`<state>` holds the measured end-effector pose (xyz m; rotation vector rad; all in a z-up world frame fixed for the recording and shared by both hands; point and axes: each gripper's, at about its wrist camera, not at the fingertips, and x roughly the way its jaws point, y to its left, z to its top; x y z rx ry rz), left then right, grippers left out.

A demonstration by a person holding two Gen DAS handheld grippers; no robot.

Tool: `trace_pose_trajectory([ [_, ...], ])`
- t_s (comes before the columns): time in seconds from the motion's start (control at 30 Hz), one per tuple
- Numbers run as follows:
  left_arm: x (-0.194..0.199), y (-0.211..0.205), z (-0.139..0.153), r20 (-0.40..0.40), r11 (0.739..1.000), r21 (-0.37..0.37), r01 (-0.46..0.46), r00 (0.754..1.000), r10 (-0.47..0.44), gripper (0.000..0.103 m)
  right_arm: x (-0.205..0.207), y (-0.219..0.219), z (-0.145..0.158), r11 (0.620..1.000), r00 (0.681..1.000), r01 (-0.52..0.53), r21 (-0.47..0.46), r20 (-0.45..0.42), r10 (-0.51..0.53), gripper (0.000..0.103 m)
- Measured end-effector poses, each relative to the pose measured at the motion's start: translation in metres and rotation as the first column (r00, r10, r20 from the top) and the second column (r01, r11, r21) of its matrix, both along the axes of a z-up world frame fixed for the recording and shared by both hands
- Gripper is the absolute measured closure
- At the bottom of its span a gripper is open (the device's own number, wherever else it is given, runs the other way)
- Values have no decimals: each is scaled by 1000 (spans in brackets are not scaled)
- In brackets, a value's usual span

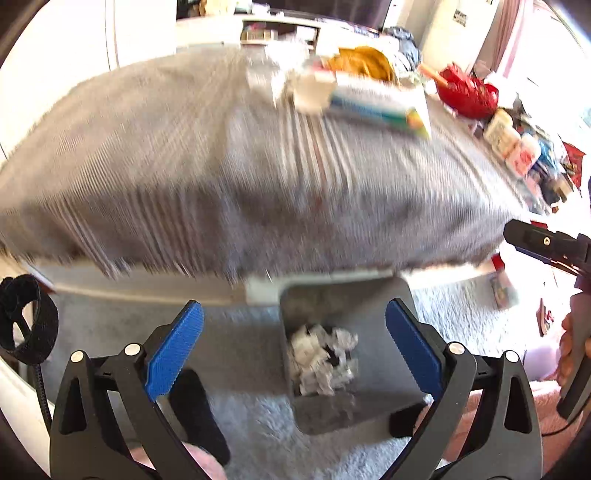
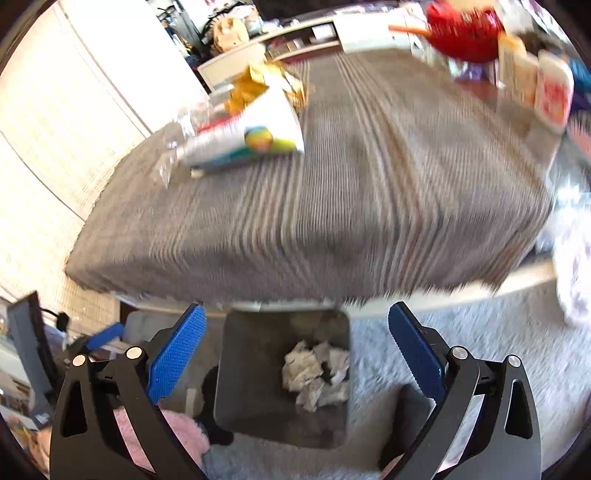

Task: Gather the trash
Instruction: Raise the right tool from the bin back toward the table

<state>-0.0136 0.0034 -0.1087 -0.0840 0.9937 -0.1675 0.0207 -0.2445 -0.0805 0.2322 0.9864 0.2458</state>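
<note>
A grey bin [image 1: 380,402] stands on the rug below the table edge, with crumpled white paper [image 1: 323,360] inside; it also shows in the right wrist view [image 2: 251,376] with the paper [image 2: 316,374]. My left gripper [image 1: 294,345] is open and empty above the bin. My right gripper [image 2: 297,347] is open and empty above it too, and part of it shows at the right edge of the left wrist view [image 1: 543,243]. A white tube with colourful print [image 1: 376,101] [image 2: 251,136] and a yellow wrapper [image 1: 364,62] [image 2: 258,83] lie on the far side of the table.
A grey striped cloth [image 1: 221,166] [image 2: 351,192] covers the table. A red bowl [image 1: 467,92] [image 2: 463,33] and small jars [image 1: 513,142] [image 2: 552,88] stand along its right side. A pale shaggy rug [image 2: 480,350] covers the floor. Both views are motion-blurred.
</note>
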Motion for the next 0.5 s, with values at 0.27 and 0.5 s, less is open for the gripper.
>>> trace_pose_trajectory([
  [0.27,50,14,43,53,999,33,-20,998,18,9,50,-1,27,1000,999,-3,-23,35,4,3],
  [0.5,107,21,53,92,996,76,-50,995,43,12,97,9,34,1000,999,-2,16,45,1,3],
])
